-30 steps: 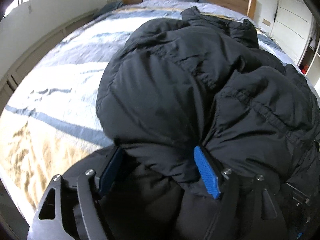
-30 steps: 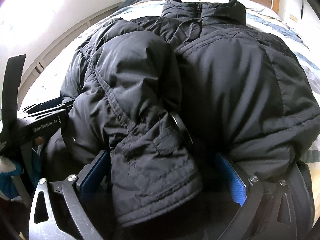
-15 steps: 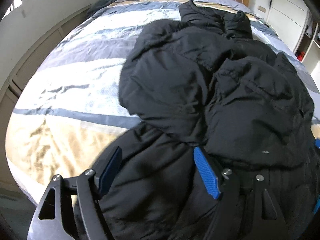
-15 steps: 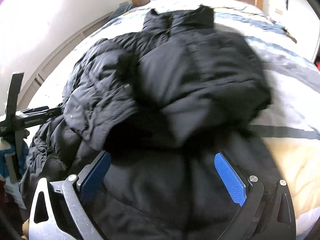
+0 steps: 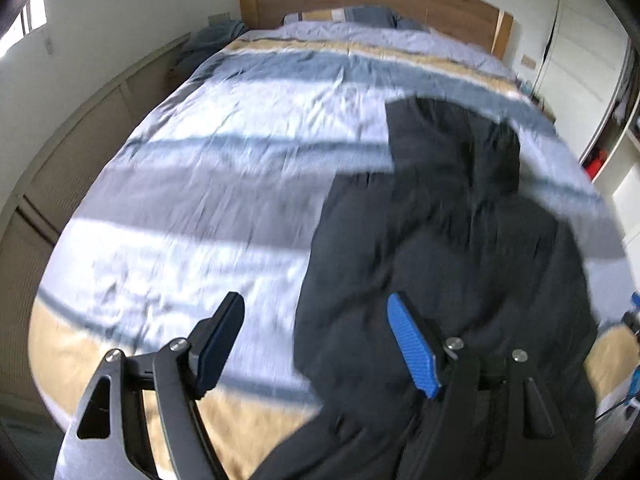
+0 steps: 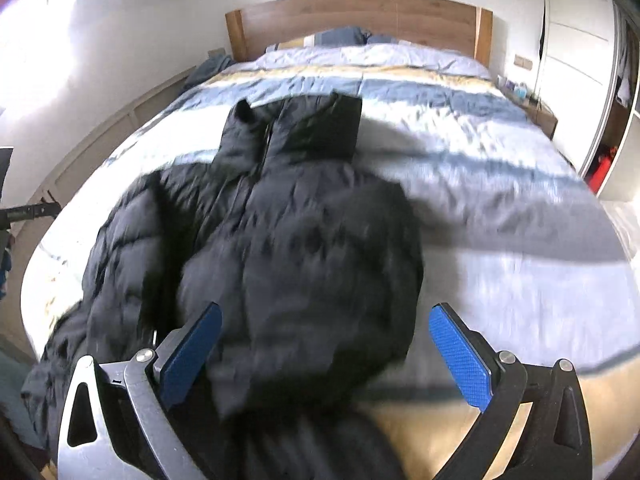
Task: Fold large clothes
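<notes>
A large black puffer jacket (image 5: 448, 248) lies on the bed, collar toward the headboard, sleeves folded in over the body; it also shows in the right wrist view (image 6: 280, 248). My left gripper (image 5: 316, 344) is open and empty, raised above the jacket's lower left edge. My right gripper (image 6: 324, 356) is open and empty, raised above the jacket's lower right part. Both views are blurred by motion.
The bed (image 5: 208, 184) has a striped blue, white and tan cover and a wooden headboard (image 6: 356, 16). A low wall panel (image 5: 80, 148) runs along the left side. White wardrobe doors (image 6: 576, 48) stand at the right. The other gripper shows at the left edge (image 6: 24, 212).
Both grippers let go of the sleeve folds and pulled back and up from the jacket. The jacket now lies flatter and farther away in both views.
</notes>
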Tool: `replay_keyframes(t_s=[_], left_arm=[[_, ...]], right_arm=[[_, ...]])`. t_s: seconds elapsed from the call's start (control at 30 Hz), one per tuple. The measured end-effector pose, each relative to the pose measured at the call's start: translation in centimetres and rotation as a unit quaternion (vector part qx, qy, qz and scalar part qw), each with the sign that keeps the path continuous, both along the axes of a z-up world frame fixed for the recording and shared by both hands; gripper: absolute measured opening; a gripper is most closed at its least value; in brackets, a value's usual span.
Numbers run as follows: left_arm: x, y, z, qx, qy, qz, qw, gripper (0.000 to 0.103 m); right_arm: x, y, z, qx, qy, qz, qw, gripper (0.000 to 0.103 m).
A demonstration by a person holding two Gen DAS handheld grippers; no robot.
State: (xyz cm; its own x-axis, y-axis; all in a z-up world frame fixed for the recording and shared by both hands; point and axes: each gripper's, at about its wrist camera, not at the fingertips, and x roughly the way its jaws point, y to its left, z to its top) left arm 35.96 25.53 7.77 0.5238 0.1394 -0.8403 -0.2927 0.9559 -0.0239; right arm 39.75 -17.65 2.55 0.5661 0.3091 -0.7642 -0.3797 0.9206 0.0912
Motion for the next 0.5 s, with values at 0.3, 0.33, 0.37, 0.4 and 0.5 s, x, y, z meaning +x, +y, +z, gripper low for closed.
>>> replay_keyframes(t_s=[0.3,0.33,0.37,0.4,0.5], left_arm=[[15.0,3.3,0.9,-0.040,-0.019,-0.012,0.9989,0.073],[16.7,3.5,0.4,-0.048,-0.021,-0.013,0.9985,0.073],[18.6,3.7,-0.2,-0.061,-0.023,-0.013,0.9978,0.073],[20.5,3.9,-0.9,-0.074,-0.026,-0.013,0.9968,0.073],[25.6,4.0,-3.0,-0.111,-0.035,-0.018,0.9931,0.073]], right_arm=[[13.2,2.9,2.1,0.019,-0.018,-0.004,1.000,0.102],[14.7,3.2,2.1,0.024,-0.018,-0.006,1.000,0.102],[16.9,3.7,1.9,0.029,-0.018,-0.009,0.999,0.102],[18.2,3.9,1.9,0.034,-0.017,-0.011,0.999,0.102],[23.3,5.1,0.9,0.062,-0.006,-0.019,0.998,0.102]])
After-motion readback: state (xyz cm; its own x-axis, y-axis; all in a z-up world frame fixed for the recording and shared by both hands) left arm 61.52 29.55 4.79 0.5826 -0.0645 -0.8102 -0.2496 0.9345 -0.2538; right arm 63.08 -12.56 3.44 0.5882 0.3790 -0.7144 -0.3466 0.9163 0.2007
